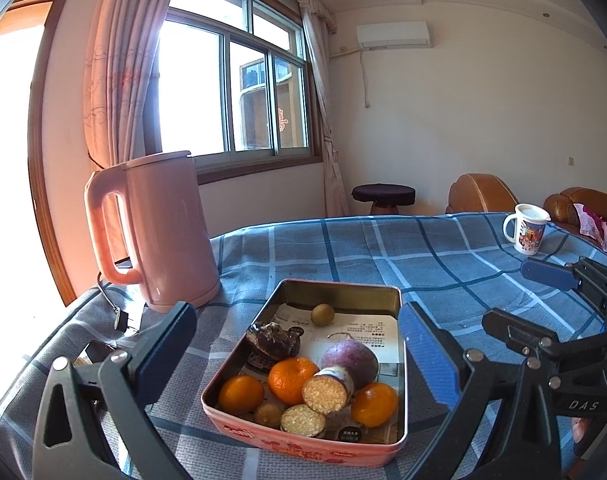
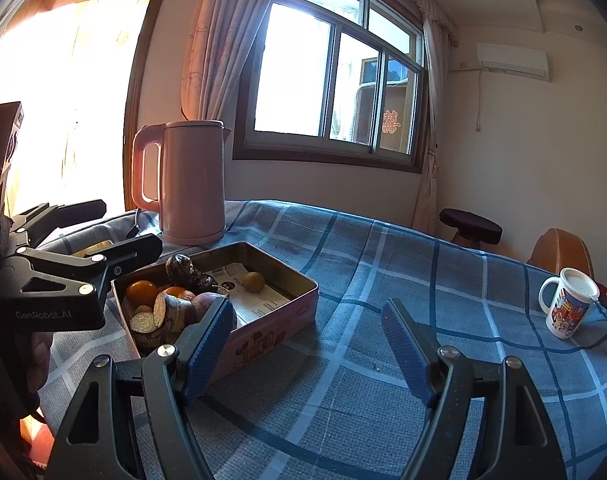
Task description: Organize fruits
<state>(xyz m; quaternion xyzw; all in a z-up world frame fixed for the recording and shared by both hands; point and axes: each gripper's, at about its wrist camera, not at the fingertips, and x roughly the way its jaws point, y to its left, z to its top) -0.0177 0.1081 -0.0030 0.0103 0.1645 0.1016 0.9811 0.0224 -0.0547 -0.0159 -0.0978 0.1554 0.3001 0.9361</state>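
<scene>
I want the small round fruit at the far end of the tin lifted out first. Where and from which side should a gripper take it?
Grip the small round fruit across its middle, coming from above. It lies alone on the paper, clear of the pile, but the tin's walls probably block a low sideways approach. The open left gripper is nearest.

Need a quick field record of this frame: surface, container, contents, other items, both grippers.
surface: blue plaid cloth
container: open pink tin, paper sheet lining its floor
contents: three oranges, purple round fruit, two cut corn-like pieces, two small brown round fruits, one dark lumpy item
other items: pink kettle behind the tin, printed mug far right
left gripper: jaws open, either side of the tin, holding nothing
right gripper: jaws open, empty, right of the tin
</scene>
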